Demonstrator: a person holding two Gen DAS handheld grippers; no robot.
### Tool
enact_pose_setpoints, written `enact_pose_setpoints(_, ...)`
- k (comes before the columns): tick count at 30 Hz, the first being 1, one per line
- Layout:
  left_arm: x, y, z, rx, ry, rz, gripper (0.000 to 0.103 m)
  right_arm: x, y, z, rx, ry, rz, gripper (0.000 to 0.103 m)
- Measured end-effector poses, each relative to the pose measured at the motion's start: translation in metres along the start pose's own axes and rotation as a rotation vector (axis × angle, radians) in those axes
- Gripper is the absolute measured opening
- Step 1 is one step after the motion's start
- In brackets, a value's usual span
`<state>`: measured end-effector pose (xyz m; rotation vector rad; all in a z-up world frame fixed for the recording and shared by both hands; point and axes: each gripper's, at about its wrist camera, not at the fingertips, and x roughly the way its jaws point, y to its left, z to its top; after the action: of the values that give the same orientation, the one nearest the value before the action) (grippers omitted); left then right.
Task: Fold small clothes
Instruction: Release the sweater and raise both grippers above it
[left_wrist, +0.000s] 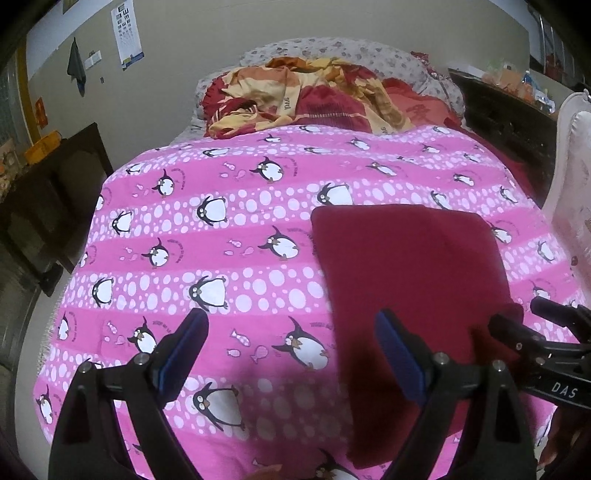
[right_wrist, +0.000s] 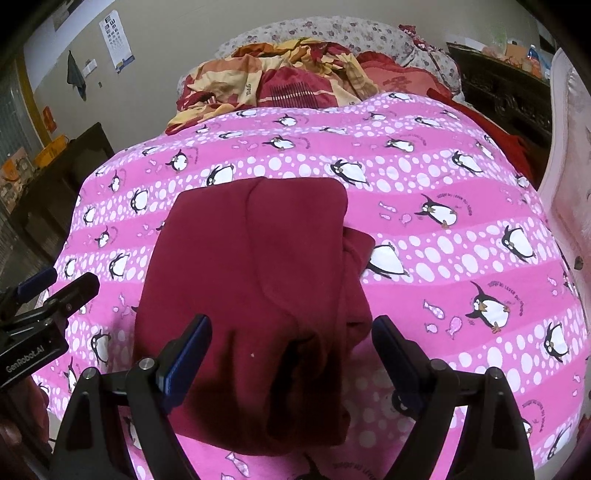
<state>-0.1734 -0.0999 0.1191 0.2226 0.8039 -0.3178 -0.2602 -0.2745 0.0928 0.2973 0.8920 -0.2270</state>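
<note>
1. Left wrist view: the left gripper (left_wrist: 291, 332), black with blue pads, has its jaws wide apart and holds nothing. It hovers above the pink bed cover with penguin print (left_wrist: 229, 229). The dark red folded cloth garment (left_wrist: 406, 266) lies flat on this cover, to the right; the right-hand finger is in front of its near part, but I cannot tell if it touches it. The right gripper (left_wrist: 524, 317) shows at the right edge, over the garment's right side.

2. Right wrist view: the right gripper (right_wrist: 291, 338) also has its jaws wide apart, with nothing gripped. The dark red garment (right_wrist: 251, 266) lies in the middle of the cover (right_wrist: 443, 184), reaching between the two fingers. The left gripper (right_wrist: 55, 288) is at the left edge, beside the garment.
</note>
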Motion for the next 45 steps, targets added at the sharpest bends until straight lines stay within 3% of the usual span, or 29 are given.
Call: enact_pose_setpoints(45,0.007,0.000,-0.004,-0.010,0.037,-0.036,0.090,0.009,0.010,-0.007,-0.005,0.031,-0.003,0.092)
